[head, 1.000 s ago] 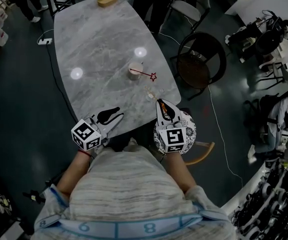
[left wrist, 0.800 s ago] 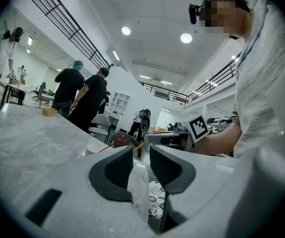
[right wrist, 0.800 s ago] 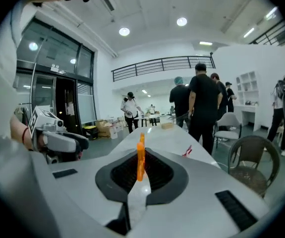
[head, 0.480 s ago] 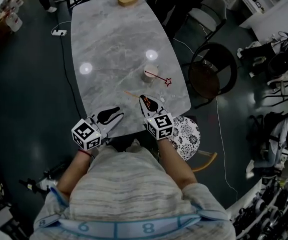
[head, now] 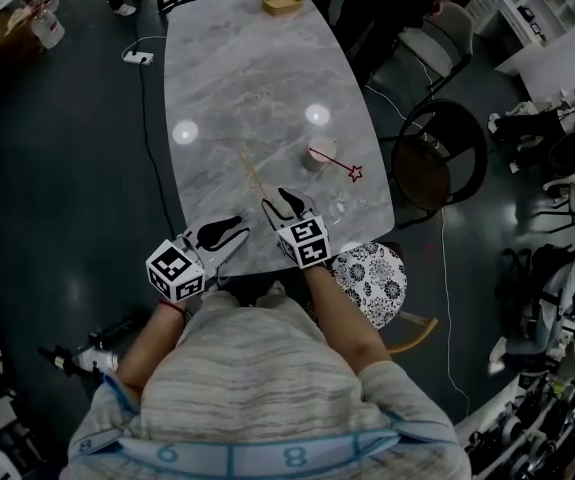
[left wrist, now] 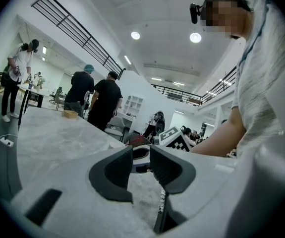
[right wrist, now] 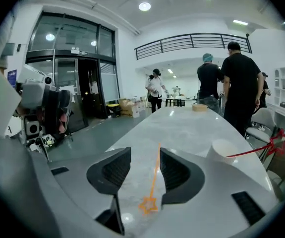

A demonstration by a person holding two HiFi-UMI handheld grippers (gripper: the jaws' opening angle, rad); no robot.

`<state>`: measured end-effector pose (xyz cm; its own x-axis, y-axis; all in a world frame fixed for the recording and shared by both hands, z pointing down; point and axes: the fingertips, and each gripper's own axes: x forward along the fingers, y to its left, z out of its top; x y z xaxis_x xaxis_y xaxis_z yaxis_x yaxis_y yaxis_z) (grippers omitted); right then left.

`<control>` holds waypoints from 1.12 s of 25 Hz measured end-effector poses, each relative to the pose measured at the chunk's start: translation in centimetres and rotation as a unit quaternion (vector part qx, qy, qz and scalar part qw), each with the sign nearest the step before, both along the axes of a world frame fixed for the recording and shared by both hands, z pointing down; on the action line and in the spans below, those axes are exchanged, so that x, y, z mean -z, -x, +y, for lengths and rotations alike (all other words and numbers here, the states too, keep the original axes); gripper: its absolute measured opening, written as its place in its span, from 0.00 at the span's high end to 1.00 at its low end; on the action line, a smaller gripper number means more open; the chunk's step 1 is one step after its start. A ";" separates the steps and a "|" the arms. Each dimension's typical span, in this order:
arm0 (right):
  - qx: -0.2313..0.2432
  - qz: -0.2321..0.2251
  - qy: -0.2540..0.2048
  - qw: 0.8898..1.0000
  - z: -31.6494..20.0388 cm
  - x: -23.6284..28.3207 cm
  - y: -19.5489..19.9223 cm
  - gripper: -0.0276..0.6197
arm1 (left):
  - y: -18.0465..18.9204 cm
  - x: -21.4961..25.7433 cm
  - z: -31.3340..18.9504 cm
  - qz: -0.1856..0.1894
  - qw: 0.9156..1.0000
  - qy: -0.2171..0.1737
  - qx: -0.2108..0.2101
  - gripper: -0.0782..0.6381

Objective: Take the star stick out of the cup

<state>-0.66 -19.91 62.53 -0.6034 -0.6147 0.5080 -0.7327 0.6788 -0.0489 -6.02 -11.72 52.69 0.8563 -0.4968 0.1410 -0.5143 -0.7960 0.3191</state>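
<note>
A pale paper cup (head: 314,158) stands on the marble table (head: 237,68) with a red star stick (head: 339,163) leaning out of it to the right. In the right gripper view the cup (right wrist: 224,150) and the red star stick (right wrist: 280,143) are ahead on the right. An orange star stick (head: 254,178) lies flat on the table. My right gripper (head: 289,200) has just been opening, and the orange star stick (right wrist: 149,204) lies untouched between its jaws (right wrist: 145,165). My left gripper (head: 229,233) hovers at the near table edge, jaws (left wrist: 141,155) slightly apart and empty.
A wooden bowl (head: 282,3) sits at the table's far end. A round black chair (head: 437,153) and a floral stool (head: 372,278) stand to the right of the table. Several people (right wrist: 239,83) stand beyond the far end.
My right gripper has moved left and forward from over the stool onto the table and come down. Its jaws let go of the orange star stick, which now lies on the tabletop.
</note>
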 end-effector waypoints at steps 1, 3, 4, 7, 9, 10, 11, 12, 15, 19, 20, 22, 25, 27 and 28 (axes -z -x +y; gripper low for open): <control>0.001 0.000 0.006 1.000 0.1 -0.1 0.0 0.72 | 0.1 0.0 -0.1 0.000 1.000 0.000 0.001 0.75; 0.000 -0.004 0.009 1.000 0.3 0.2 -0.1 0.70 | 0.2 0.0 -0.3 0.001 1.000 0.000 0.002 0.75; -0.002 -0.008 0.007 1.000 0.4 0.5 -0.3 0.70 | 0.3 0.1 -0.4 0.002 1.000 0.000 0.002 0.75; -0.020 -0.020 0.001 1.000 0.2 1.5 -1.3 0.70 | 0.1 0.2 -0.7 0.004 1.000 -0.002 -0.001 0.75; -0.042 -0.028 0.001 0.999 -0.1 1.8 -2.5 0.70 | -0.1 0.2 -0.8 0.005 1.000 -0.002 -0.004 0.75; -0.055 -0.029 0.003 0.998 -0.3 1.8 -3.3 0.70 | -0.2 0.2 -0.9 0.006 1.000 -0.002 -0.007 0.75; -0.070 -0.029 0.004 0.997 -0.5 1.7 -4.1 0.70 | -0.5 0.2 -0.9 0.007 1.000 -0.002 -0.009 0.75; -0.086 -0.028 0.005 0.996 -0.7 1.6 -5.1 0.70 | -0.7 0.2 -0.9 0.007 1.000 -0.002 -0.012 0.75; -0.134 -0.022 -0.001 0.991 -1.4 2.0 -8.2 0.70 | -1.1 0.2 -1.0 0.006 1.000 -0.002 -0.019 0.75; -0.181 -0.017 -0.007 0.983 -2.4 2.9 -12.1 0.70 | -1.6 0.1 -1.2 0.006 1.000 -0.001 -0.024 0.75; -0.190 -0.018 -0.005 0.982 -2.4 3.0 -12.9 0.70 | -1.7 0.1 -1.2 0.006 1.000 -0.001 -0.025 0.75; -0.206 -0.019 0.000 0.978 -2.5 3.0 -14.2 0.70 | -2.0 0.0 -1.2 0.006 1.000 -0.002 -0.029 0.75; -0.234 -0.016 0.013 0.972 -2.6 2.6 -16.0 0.70 | -2.4 0.0 -1.3 0.005 0.999 -0.002 -0.035 0.75; -0.257 -0.019 0.021 0.966 -2.9 2.5 -17.5 0.70 | -2.8 0.1 -1.4 0.006 0.999 -0.002 -0.037 0.75; -0.267 -0.023 0.023 0.963 -3.1 2.5 -18.2 0.70 | -3.0 0.1 -1.5 0.006 0.999 -0.003 -0.039 0.75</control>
<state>17.50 -23.05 60.02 -0.2294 -0.8207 0.5233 -0.9732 0.2018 -0.1101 -3.03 -13.18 52.54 0.8941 -0.4290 0.1285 -0.4468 -0.8352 0.3206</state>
